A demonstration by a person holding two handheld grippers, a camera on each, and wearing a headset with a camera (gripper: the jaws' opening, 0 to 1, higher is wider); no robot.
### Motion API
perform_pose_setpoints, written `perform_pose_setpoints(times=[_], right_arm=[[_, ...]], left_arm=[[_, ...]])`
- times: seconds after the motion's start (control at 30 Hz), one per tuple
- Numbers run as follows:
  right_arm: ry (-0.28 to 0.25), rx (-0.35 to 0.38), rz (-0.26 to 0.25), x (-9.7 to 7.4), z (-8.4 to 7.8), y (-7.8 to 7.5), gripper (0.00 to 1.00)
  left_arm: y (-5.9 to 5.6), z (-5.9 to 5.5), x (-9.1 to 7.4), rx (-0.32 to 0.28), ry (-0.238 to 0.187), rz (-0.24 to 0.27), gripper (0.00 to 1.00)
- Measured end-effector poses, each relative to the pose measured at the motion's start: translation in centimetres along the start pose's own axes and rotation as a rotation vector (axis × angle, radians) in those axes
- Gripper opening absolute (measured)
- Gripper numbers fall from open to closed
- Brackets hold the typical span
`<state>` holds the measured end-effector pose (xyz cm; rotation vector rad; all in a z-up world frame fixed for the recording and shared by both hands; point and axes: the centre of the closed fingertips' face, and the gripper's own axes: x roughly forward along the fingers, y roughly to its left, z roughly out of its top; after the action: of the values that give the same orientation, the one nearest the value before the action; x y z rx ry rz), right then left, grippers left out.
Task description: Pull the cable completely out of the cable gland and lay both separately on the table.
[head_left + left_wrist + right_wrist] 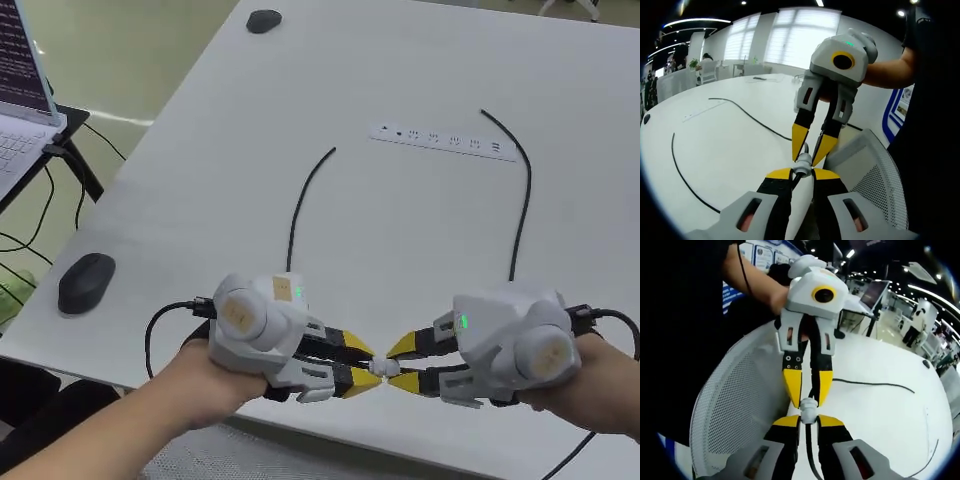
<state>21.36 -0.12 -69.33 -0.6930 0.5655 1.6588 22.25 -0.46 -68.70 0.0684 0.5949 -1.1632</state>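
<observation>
A: Where did everything stand?

B: Over the near edge of the white table. The left hand-held gripper and the right hand-held gripper met nose to nose there. Both were narrowed, each pinching one end of the gland, which was held between their tips.

A: So the pull had hardly begun?

B: It looked that way. The cable ran back between the right one's jaws and straight into the gland.

A: What would have made the step go well?

B: Probably the left keeping its bite on the gland body while the right took the cable itself, just behind the gland. Then the two would draw apart in one straight line along the cable. A skewed pull would likely have jammed the cable in the seal. A grip far back would have let it flex instead of slide.

A: And how did the things look?

B: The cable was thin, black and limp. The gland was a small, pale, stubby piece, hardly wider than the yellow tips. Any thread or nut on it was too small to make out.
</observation>
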Motion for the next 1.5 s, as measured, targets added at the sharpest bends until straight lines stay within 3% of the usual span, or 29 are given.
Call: perform_pose_setpoints(times=[0.1, 0.17, 0.23, 0.27, 0.33, 0.37, 0.4, 0.47, 0.53, 0.57, 0.73, 0.87, 1.07, 1.43, 1.5], right_arm=[[-0.010, 0.043, 0.008, -0.2, 0.0, -0.3, 0.10], [-0.009, 0.168, 0.029, -0.4, -0.4, -0.4, 0.13], [-0.044, 0.237, 0.045, -0.7, -0.6, -0.9, 0.17], [-0.091, 0.290, 0.057, -0.9, -0.3, -1.2, 0.17], [-0.201, 0.455, 0.129, -1.4, 0.6, -1.2, 0.17], [-0.238, 0.491, 0.150, -1.6, 0.7, -1.5, 0.16], [-0.258, 0.529, 0.168, -1.6, 0.6, -1.7, 0.17], [-0.237, 0.649, 0.233, -1.5, -0.2, -1.4, 0.19], [-0.249, 0.642, 0.232, -1.1, -0.5, -1.9, 0.20], [-0.263, 0.693, 0.268, -1.1, -0.2, -1.5, 0.20], [-0.333, 0.752, 0.365, -1.1, 1.1, -0.8, 0.18], [-0.359, 0.764, 0.384, -1.1, 1.4, -0.8, 0.15], [-0.346, 0.768, 0.424, -1.2, 1.6, -0.3, 0.13], [-0.309, 0.746, 0.422, -0.7, 1.3, 0.0, 0.08], [-0.292, 0.679, 0.402, -0.7, 1.2, 0.2, 0.08]], left_arm=[[0.0, -0.1, 0.0, 0.006, 0.014, -0.003, 0.14], [0.1, -0.3, 0.0, 0.011, 0.021, -0.001, 0.14], [0.2, -0.3, -0.1, 0.015, 0.020, 0.003, 0.14], [0.3, -0.3, -0.1, 0.018, 0.019, 0.005, 0.14], [0.3, -0.1, -0.2, 0.027, 0.017, 0.010, 0.14], [0.2, 0.0, -0.2, 0.036, 0.019, 0.011, 0.14], [0.2, 0.0, -0.3, 0.041, 0.022, 0.012, 0.14], [0.3, -0.1, -0.3, 0.048, 0.034, 0.018, 0.14], [0.3, -0.1, -0.4, 0.073, 0.040, 0.021, 0.14], [0.3, -0.1, -0.4, 0.075, 0.041, 0.021, 0.14], [0.1, 0.2, -0.5, 0.090, 0.043, 0.016, 0.14], [0.1, 0.3, -0.5, 0.096, 0.045, 0.015, 0.14], [0.1, 0.4, -0.4, 0.085, 0.051, 0.013, 0.14], [-0.1, 0.1, -0.4, 0.076, 0.063, 0.007, 0.14], [-0.1, 0.0, -0.4, 0.088, 0.075, 0.007, 0.14]])
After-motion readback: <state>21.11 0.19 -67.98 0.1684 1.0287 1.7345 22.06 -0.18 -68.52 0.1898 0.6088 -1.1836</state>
